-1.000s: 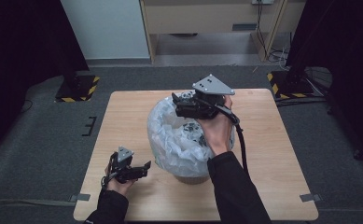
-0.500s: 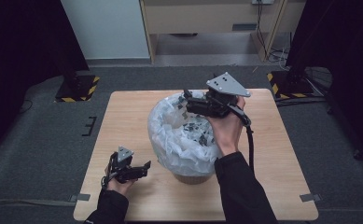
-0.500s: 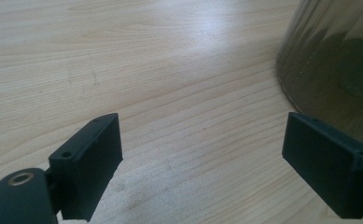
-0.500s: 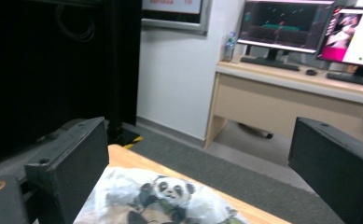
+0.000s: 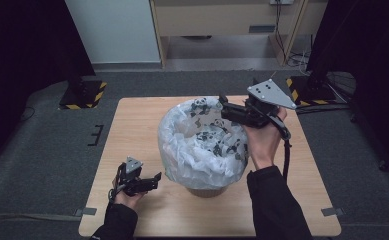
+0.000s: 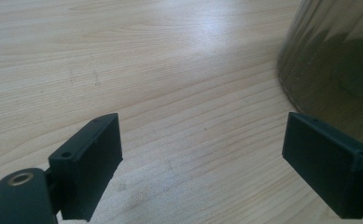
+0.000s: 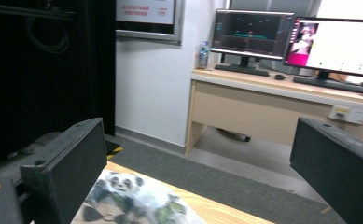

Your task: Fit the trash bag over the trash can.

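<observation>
A round bin (image 5: 208, 190) stands mid-table, lined with a clear plastic bag (image 5: 197, 150) printed with pandas; the bag is folded out over the rim. My right gripper (image 5: 224, 110) hovers over the bin's far right rim, pointing left. It is open in the right gripper view (image 7: 193, 177), with nothing between its jaws and a panda-printed patch of bag (image 7: 132, 198) just below its left jaw. My left gripper (image 5: 154, 181) rests low at the table's front left, beside the bin. It stands open (image 6: 202, 158) over bare wood, the bin's wall (image 6: 338, 70) to its right.
The wooden table (image 5: 132, 130) sits on grey carpet. Behind it stand a desk (image 7: 272, 102) with two monitors (image 7: 254, 35) and a white wall panel. Yellow-black striped stand feet (image 5: 82, 95) flank the table's far corners.
My right gripper has moved right and farther back, from above the bag's middle to its far right rim. The bag's mouth now lies wider. The left gripper has stayed put.
</observation>
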The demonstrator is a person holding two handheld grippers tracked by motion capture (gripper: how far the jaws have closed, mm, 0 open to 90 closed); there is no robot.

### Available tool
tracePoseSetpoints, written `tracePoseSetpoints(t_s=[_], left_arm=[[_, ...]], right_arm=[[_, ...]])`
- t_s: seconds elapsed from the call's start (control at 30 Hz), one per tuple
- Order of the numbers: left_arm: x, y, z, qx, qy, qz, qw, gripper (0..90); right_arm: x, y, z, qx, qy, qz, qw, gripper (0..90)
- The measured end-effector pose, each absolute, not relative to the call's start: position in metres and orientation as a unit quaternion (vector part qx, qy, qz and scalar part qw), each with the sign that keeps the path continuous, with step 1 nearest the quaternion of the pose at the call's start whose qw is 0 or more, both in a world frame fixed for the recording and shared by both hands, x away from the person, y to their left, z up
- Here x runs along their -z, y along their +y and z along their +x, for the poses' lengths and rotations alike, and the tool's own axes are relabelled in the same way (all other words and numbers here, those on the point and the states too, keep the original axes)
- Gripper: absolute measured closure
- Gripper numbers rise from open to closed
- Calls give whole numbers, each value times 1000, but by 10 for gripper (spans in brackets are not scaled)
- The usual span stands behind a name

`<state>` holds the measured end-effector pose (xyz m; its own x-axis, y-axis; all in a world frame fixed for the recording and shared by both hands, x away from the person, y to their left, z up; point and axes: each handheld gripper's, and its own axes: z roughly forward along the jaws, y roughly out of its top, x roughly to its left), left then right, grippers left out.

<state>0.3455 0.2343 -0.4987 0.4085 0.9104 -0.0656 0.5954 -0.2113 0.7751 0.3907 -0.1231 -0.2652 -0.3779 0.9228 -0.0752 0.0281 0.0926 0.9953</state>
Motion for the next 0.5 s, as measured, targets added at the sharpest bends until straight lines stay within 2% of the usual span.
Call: tracePoseSetpoints(t_s=[0.5], left_arm=[[500,234,346,-210,503,751,372,113]], right_arm=[[294,-176,383,-545,598,417,414,23]])
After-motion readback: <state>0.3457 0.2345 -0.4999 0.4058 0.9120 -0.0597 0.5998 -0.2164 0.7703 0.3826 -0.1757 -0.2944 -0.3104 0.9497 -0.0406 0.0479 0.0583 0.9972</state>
